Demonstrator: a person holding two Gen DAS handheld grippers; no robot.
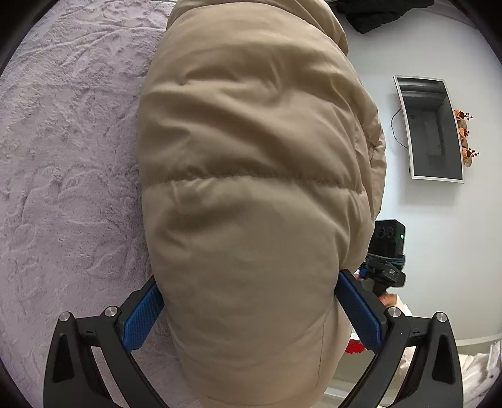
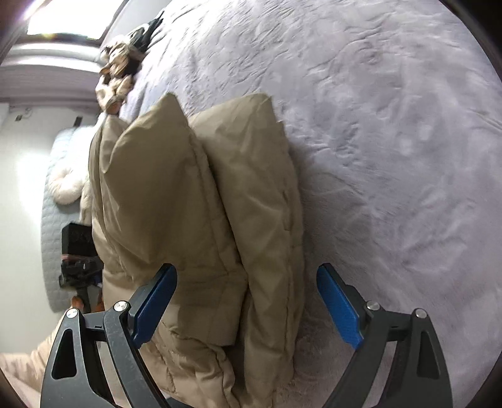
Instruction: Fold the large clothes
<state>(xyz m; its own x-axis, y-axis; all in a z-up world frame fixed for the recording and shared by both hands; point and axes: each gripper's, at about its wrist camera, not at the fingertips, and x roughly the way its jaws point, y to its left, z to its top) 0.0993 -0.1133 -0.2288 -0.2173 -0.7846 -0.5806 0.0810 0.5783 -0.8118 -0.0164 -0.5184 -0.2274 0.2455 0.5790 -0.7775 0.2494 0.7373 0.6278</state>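
I read the left gripper (image 1: 249,309) as spread wide around a bulging fold of the beige puffer jacket (image 1: 251,175) lying on the grey plush blanket (image 1: 72,141), while the right gripper (image 2: 248,306) stands released, straddling the jacket's folded edge.

Lilac plush blanket (image 1: 69,150) covers bed. Pale wall (image 1: 439,235) carries white-framed mirror (image 1: 433,128), flowers (image 1: 466,135) beside it. Bright window (image 2: 62,22) upper left in right view; quilted mat (image 2: 53,219) below.
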